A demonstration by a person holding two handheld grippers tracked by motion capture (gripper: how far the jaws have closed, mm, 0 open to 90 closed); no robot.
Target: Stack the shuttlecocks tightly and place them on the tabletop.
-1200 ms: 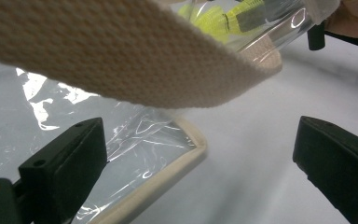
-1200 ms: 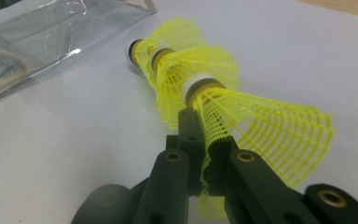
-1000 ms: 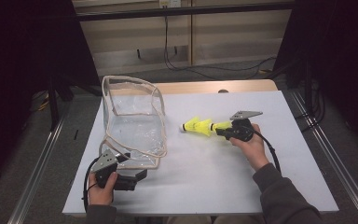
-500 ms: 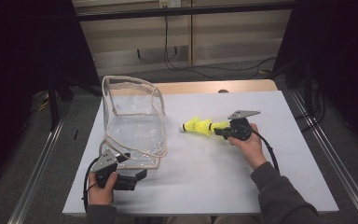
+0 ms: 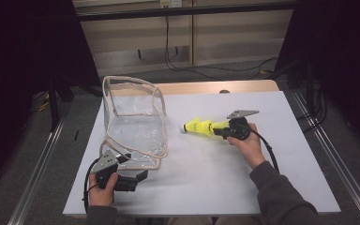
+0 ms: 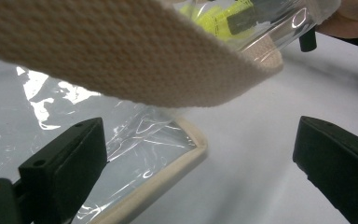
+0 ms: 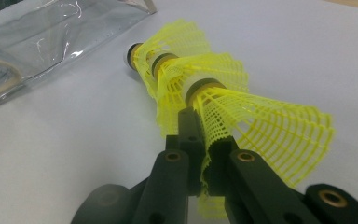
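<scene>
The right tool (image 5: 217,131) is squeezed shut on a stack of yellow shuttlecocks (image 5: 199,127). Its two black jaws pinch the net skirt of the back one. In the right gripper view the shuttlecocks (image 7: 200,100) sit one inside the next, three in a row, with their round tips pointing at the bag. They are held just above the white tabletop (image 5: 206,183), near the middle, a little to the right of the bag.

The clear plastic bag (image 5: 133,124) has a cream cloth edge and stands open on the left part of the tabletop.

The left tool (image 5: 138,176) is wide open and holds nothing. It rests low by the near corner of the bag. In the left gripper view the bag's cloth strap (image 6: 121,56) hangs above its jaws.

No words or labels can be read on anything.
</scene>
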